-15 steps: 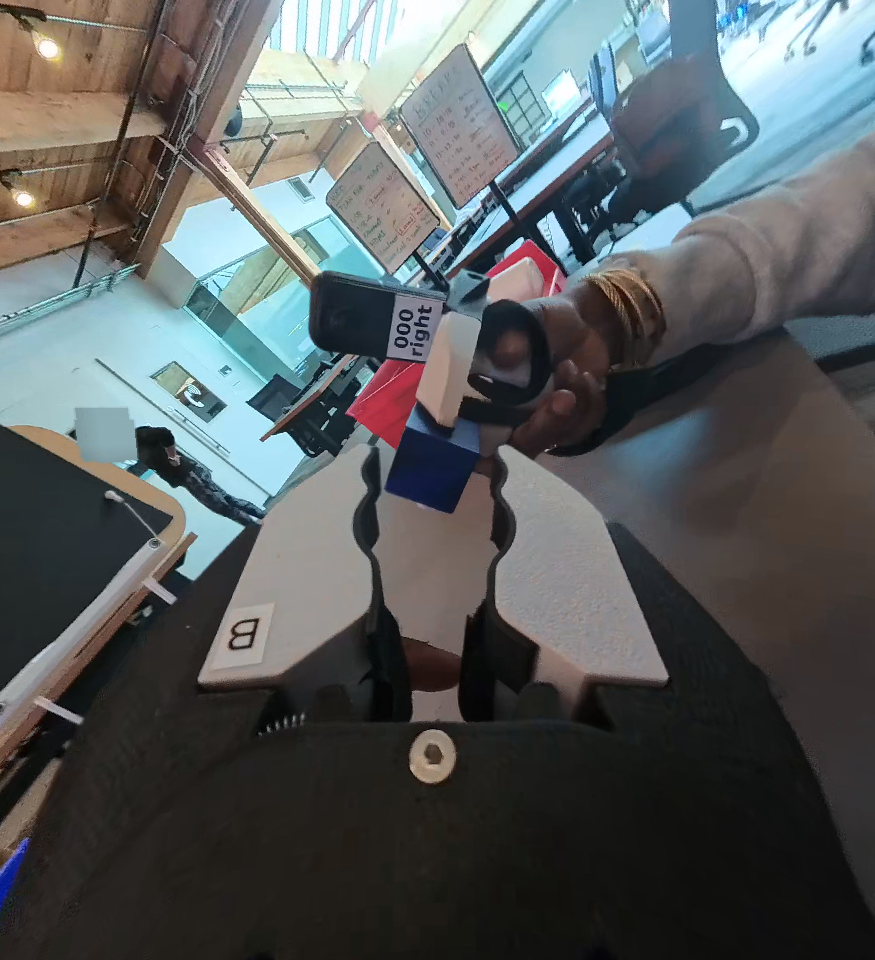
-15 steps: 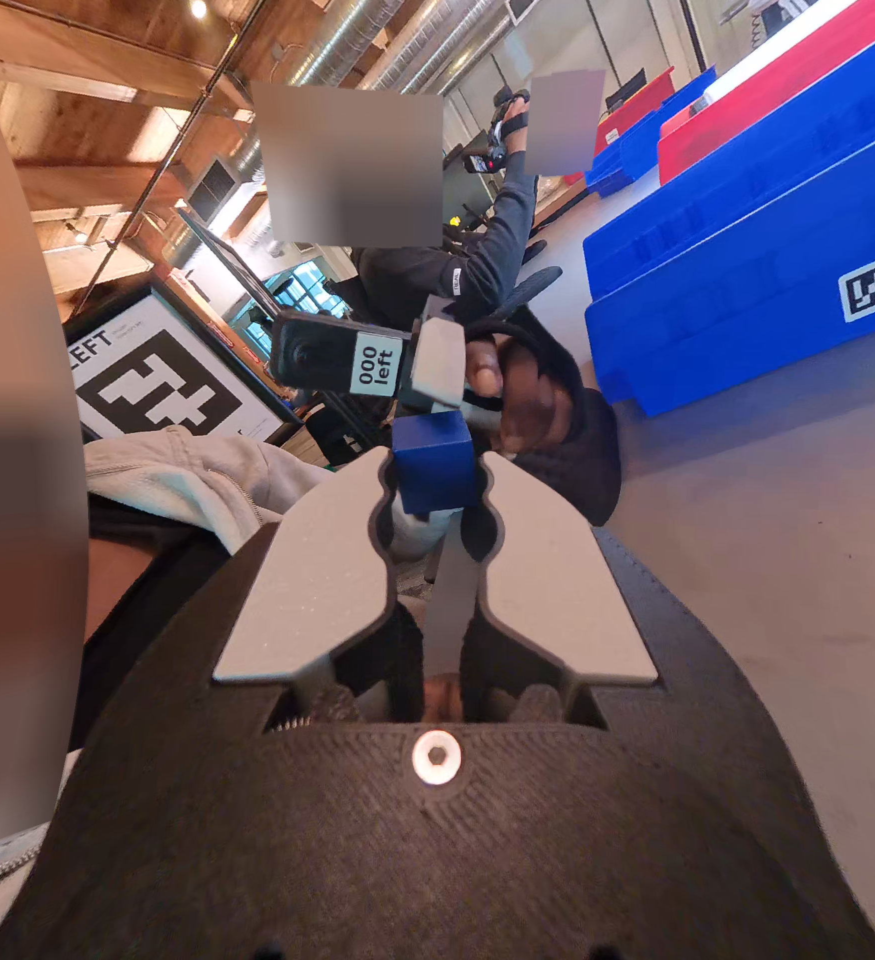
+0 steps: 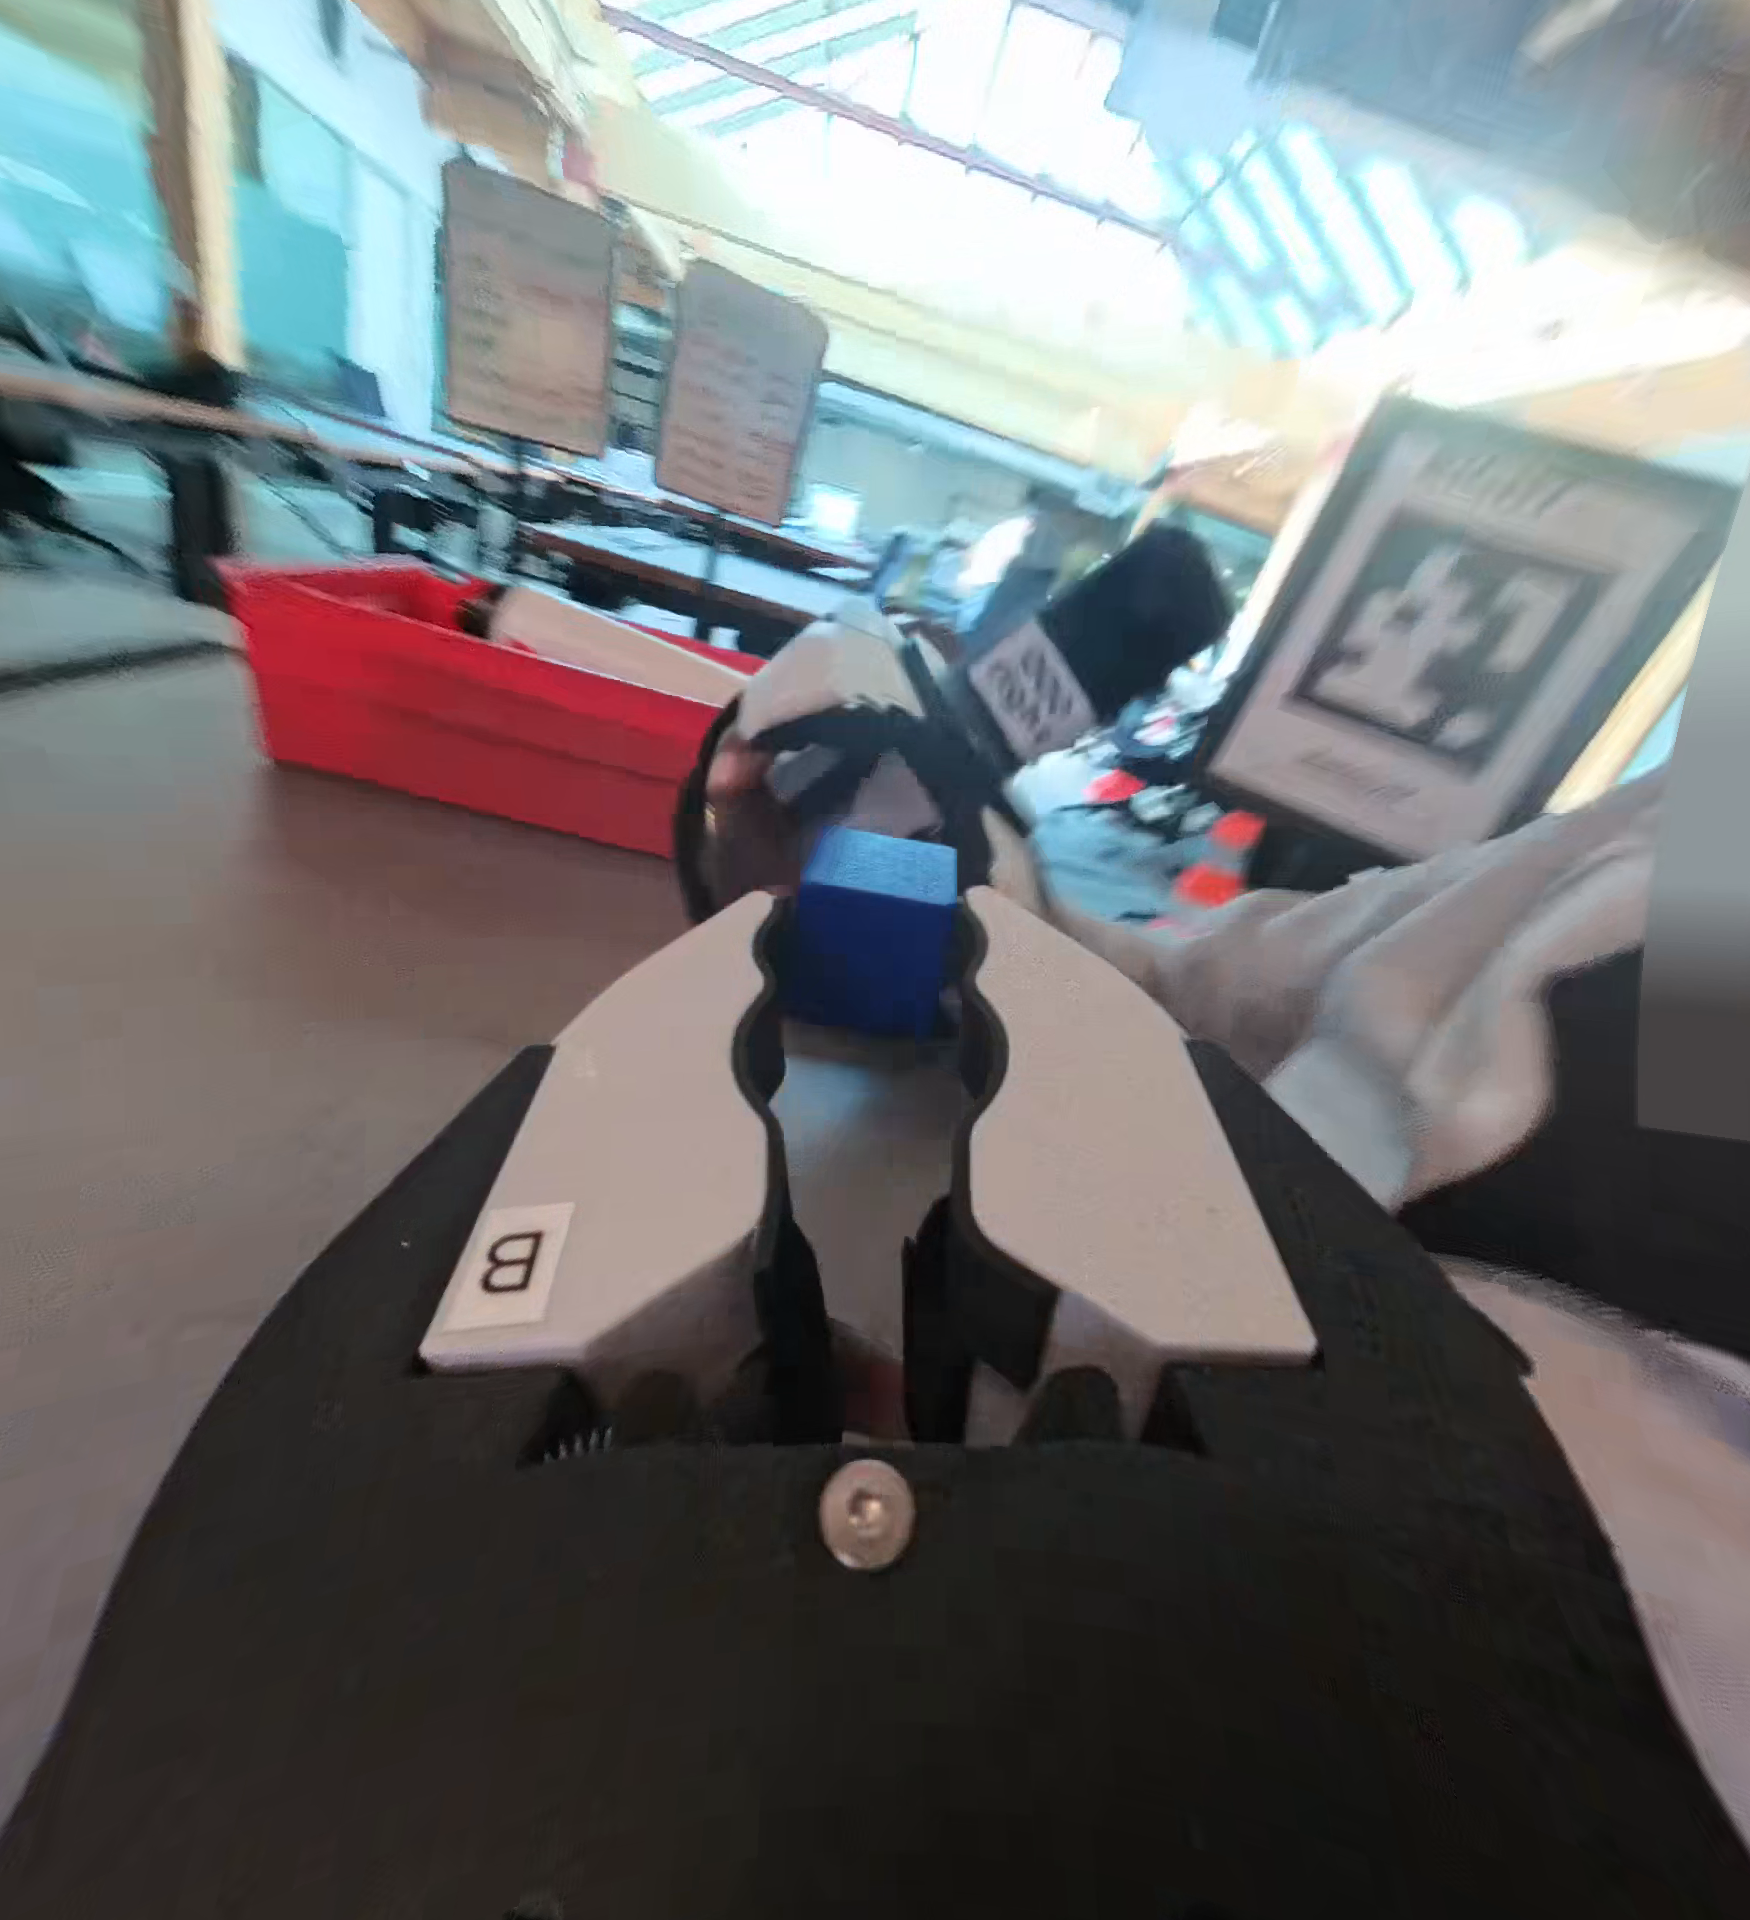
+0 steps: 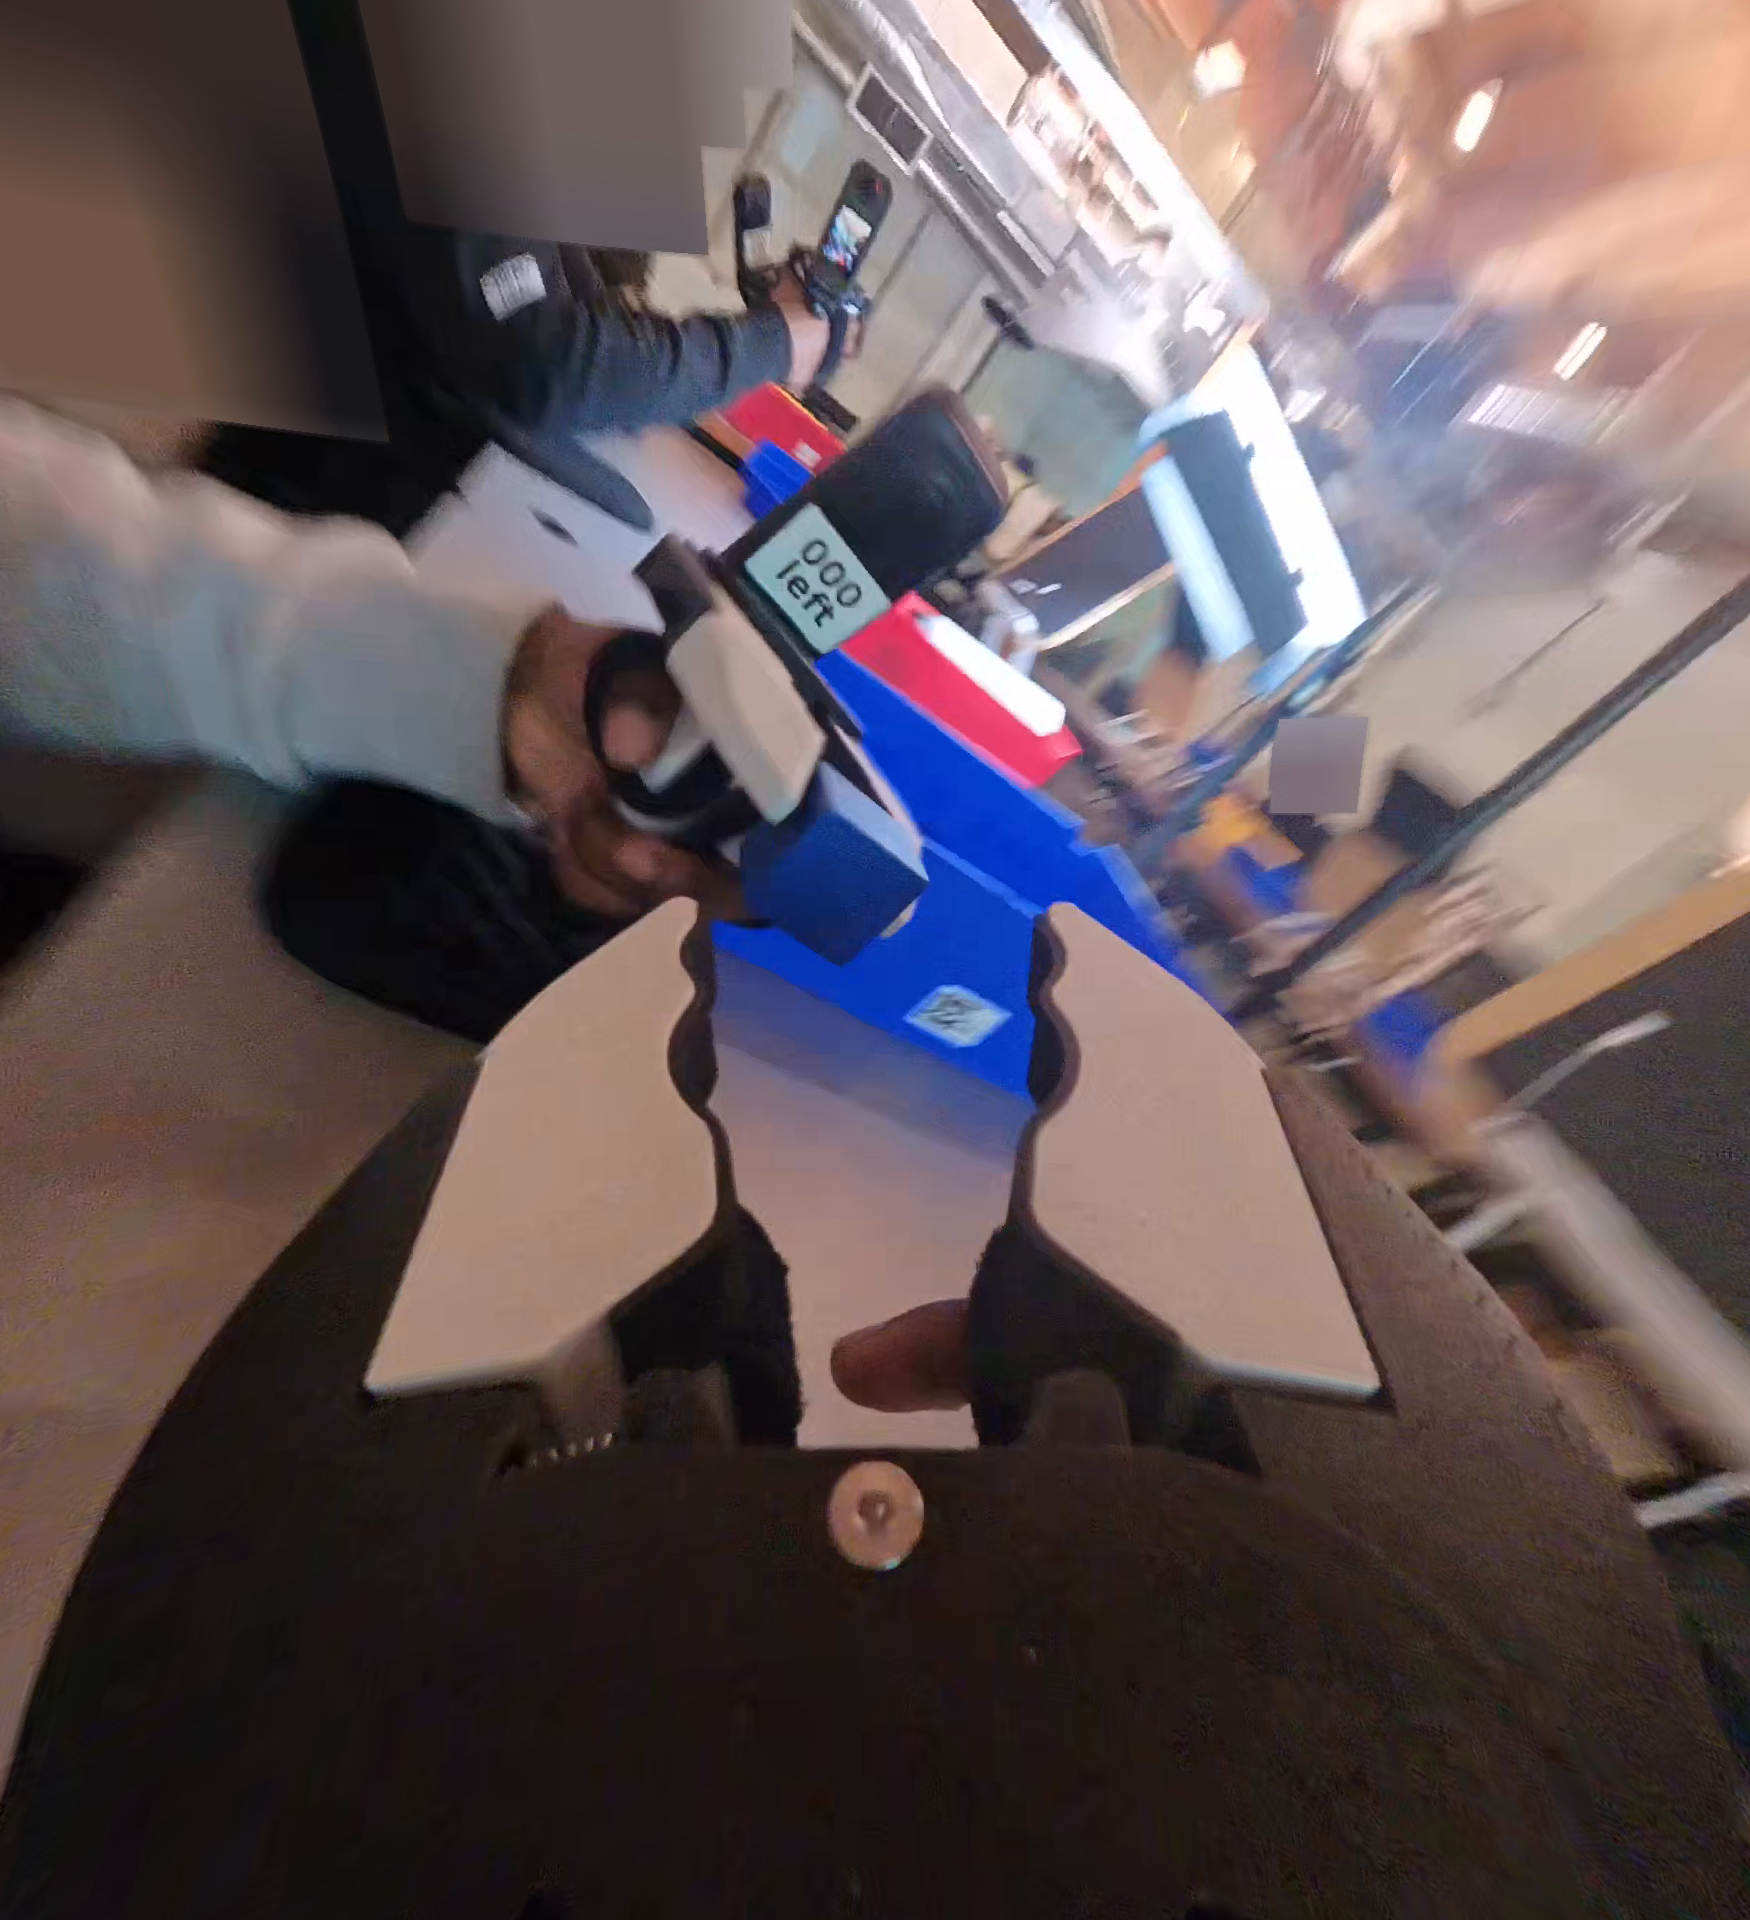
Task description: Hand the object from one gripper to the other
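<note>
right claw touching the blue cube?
Apart. Right wrist view: right claw is open, and the blue cube sits beyond its tips in the left claw.

Two pale grey fingers [image 3: 642, 1122] with wavy black-lined inner edges on each hand-held gripper, seated in a black textured body. Silver hex screw [image 3: 867, 1512] centred below. White lettered sticker [image 3: 509, 1265] on left gripper's finger. Light grey sleeve [image 4: 175, 644], black wrist strap.
</note>
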